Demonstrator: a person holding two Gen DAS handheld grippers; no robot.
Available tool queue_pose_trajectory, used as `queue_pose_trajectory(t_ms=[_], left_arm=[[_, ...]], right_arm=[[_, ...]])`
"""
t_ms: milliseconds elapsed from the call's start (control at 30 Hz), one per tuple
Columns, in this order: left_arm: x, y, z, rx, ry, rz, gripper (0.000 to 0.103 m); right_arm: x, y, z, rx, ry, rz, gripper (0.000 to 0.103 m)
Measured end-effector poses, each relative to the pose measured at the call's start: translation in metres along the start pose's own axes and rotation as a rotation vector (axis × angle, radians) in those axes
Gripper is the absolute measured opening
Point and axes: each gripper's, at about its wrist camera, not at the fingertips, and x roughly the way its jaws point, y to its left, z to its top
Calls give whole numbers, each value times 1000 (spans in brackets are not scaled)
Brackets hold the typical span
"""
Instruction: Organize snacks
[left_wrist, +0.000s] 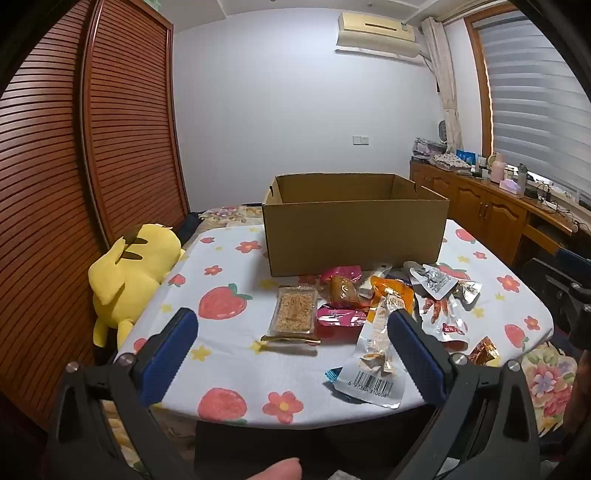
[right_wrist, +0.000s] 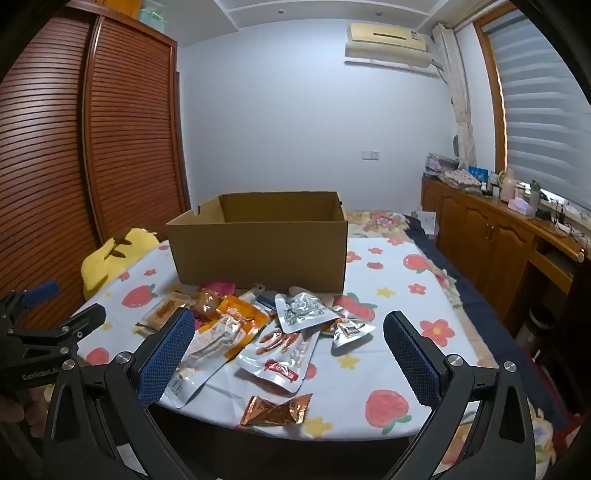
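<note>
counts: one open cardboard box (left_wrist: 354, 236); one yellow plush toy (left_wrist: 129, 273); two grippers, left gripper (left_wrist: 291, 354) and right gripper (right_wrist: 288, 354); snack packets (right_wrist: 258, 332) overlap in a heap, roughly ten, exact number unclear.

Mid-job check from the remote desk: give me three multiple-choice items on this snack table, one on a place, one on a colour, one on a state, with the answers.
1. Where does the cardboard box stand relative to the snack pile?
A. Behind it, farther from the cameras
B. In front of it
C. On the floor

2. What colour is the plush toy at the table's left edge?
A. Blue
B. Yellow
C. Green

3. What state is the right gripper in?
A. Shut on a packet
B. Open, holding nothing
C. Shut on the box

Answers:
1. A: the packets lie on the tablecloth in front of the box.
2. B: its body is bright yellow.
3. B: its blue fingers stand wide apart above the snacks; the left gripper is likewise open.
</note>
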Motion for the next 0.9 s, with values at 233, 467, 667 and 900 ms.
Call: queue_pose_trajectory(t_ms=[233, 467, 667, 900], left_arm=[[0, 0, 0, 0, 0, 0, 103], [0, 0, 0, 1, -2, 1, 103], [0, 0, 0, 1, -3, 1, 103], [0, 0, 0, 2, -3, 0, 103]], right_arm=[[0, -1, 0, 14, 2, 3, 103], [0, -1, 0, 12, 3, 2, 103], [-1, -1, -1, 12, 2, 2, 103], [0, -1, -1, 13, 1, 2, 103]])
